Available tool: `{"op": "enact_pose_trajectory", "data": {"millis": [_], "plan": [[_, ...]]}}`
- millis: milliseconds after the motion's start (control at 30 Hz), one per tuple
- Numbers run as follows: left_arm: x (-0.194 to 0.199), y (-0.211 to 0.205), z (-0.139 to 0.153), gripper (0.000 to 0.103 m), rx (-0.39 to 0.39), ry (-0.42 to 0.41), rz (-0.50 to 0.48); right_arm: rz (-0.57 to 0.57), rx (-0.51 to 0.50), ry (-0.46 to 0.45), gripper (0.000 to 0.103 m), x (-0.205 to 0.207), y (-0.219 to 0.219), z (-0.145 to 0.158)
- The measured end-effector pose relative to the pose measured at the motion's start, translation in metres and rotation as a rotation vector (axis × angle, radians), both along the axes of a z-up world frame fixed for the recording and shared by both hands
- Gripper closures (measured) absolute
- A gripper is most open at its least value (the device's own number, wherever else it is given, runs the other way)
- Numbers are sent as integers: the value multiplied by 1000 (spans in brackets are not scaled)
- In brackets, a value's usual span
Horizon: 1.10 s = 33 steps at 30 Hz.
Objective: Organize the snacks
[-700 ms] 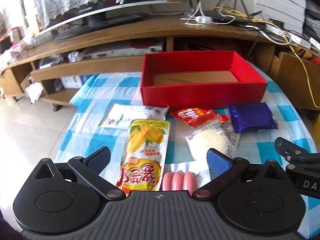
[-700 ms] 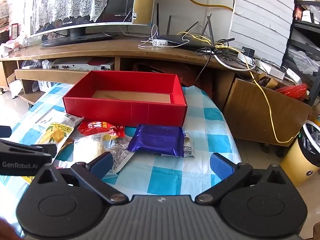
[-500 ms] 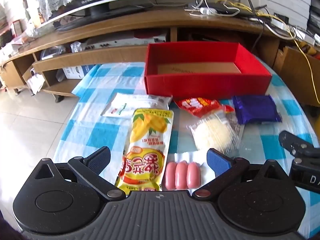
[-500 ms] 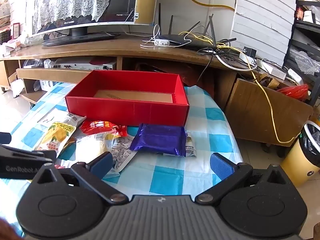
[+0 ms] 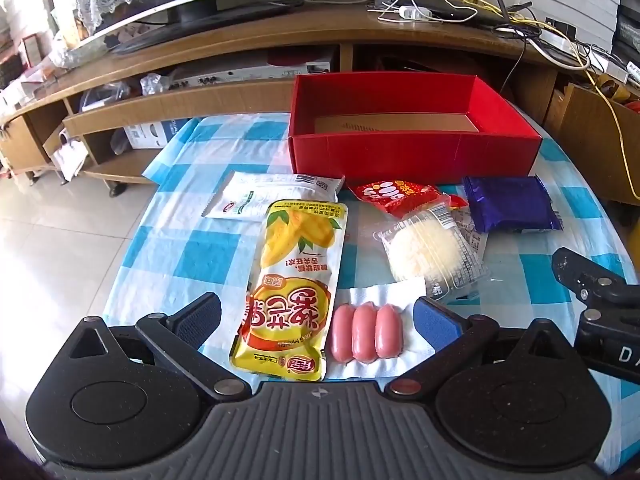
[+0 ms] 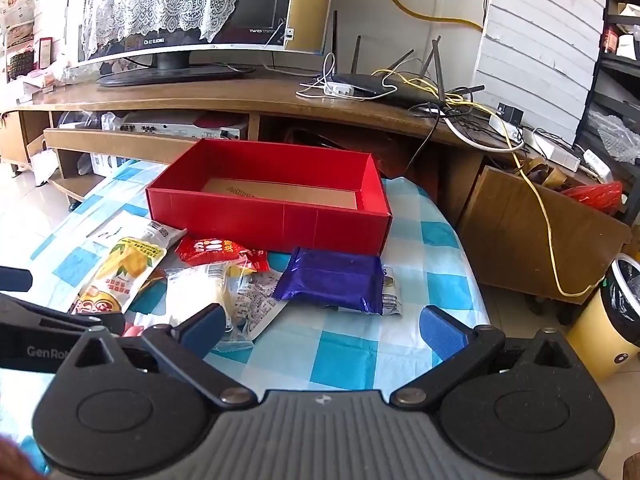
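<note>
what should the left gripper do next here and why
Probably ease the left gripper down onto the yellow mango pouch. Its jaws stand wide open and empty, the pouch lies flat between them beside the pink sausages, and the red box behind holds no snacks yet.

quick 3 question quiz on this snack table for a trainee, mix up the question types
1. True or false: the red box already holds snacks.
2. Which lies nearest between the left gripper fingers? A) purple packet B) pink sausages C) white pouch
3. Fill in: the yellow pouch pictures a ____.

Key: 1 false; 2 B; 3 mango. Both grippers, the right gripper too, are open and hold nothing.
</note>
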<state>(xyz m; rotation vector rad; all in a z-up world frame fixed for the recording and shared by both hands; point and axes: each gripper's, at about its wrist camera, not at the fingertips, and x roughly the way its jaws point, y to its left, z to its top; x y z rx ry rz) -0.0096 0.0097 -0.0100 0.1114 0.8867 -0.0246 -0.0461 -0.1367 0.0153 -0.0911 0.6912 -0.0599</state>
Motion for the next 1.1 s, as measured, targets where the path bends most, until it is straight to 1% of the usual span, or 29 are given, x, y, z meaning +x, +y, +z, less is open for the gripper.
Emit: {"op": "enact_pose_trajectory", "data": {"millis": [333,1100], "plan": [[-1,-3,-2,0,-2,10,-16,8,-4,4,0,-1,3,-2],[-2,-1,-6,0,3,30,-15,17,-5,24,0,1,4,-6]]}}
